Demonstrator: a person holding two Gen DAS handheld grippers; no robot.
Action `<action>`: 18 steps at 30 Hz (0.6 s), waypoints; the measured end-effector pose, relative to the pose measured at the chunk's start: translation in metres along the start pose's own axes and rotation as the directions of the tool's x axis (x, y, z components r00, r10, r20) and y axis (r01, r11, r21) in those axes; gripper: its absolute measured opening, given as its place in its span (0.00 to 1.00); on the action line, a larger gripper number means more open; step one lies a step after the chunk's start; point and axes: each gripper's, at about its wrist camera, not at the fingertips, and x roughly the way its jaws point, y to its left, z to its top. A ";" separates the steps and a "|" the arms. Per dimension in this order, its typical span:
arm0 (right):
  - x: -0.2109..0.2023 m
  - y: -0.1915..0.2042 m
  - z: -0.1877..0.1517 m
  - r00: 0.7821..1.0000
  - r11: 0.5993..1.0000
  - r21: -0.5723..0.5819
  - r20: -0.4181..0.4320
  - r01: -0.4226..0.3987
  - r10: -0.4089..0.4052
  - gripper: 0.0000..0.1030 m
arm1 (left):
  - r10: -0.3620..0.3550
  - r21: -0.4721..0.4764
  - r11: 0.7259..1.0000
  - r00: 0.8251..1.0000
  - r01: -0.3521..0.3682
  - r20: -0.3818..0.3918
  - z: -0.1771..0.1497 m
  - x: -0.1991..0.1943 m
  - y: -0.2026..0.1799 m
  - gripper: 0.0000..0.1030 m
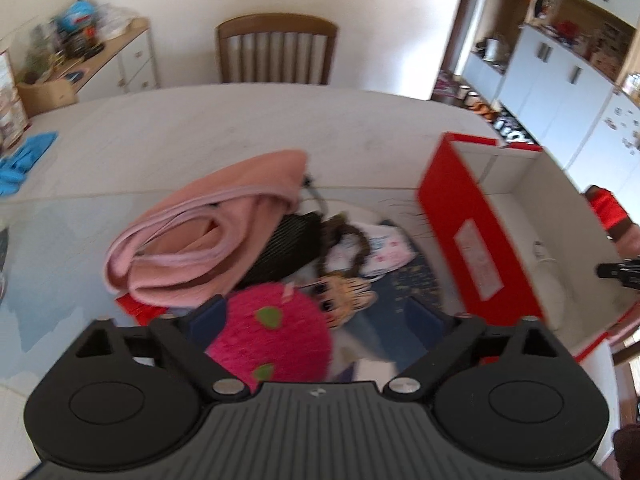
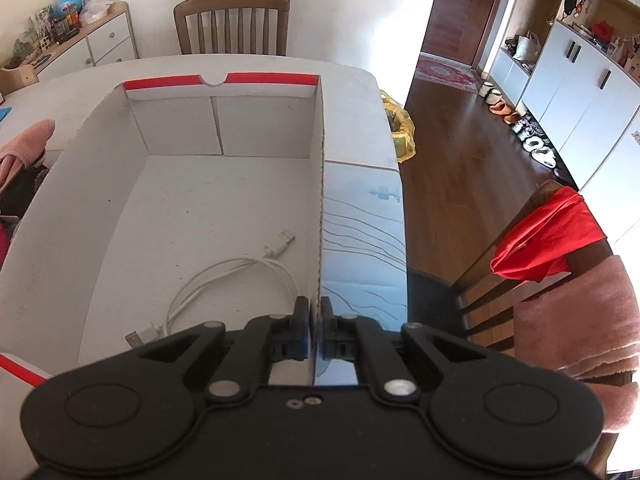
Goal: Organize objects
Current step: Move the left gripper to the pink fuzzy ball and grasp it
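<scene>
Right gripper (image 2: 315, 330) clamps box (image 2: 224, 92) right wall edge; left gripper (image 1: 320, 320) spread wide above pink plush (image 1: 272, 340).

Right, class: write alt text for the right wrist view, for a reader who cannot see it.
The right gripper is shut on the side wall of an open red and white cardboard box on a table. Inside the box lies only a coiled white USB cable. A wooden chair stands beyond the table.

Red box (image 1: 472, 240); pink towel (image 1: 200, 236); magenta green-spotted plush (image 1: 272, 340).
</scene>
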 end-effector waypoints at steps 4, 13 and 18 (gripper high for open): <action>0.000 0.001 0.000 1.000 1.000 0.002 -0.004 0.009 -0.009 0.04 | 0.030 -0.019 0.999 0.999 -0.031 -0.029 -0.009 0.019 0.013 1.00; 0.001 0.004 0.000 1.000 1.000 -0.003 -0.010 0.029 -0.029 0.05 | 0.053 -0.025 0.998 0.994 -0.055 -0.091 -0.023 0.054 0.020 1.00; 0.001 0.006 0.000 0.999 0.999 -0.005 -0.010 0.035 -0.035 0.06 | 0.063 -0.033 0.997 0.992 -0.067 -0.110 -0.024 0.069 0.018 1.00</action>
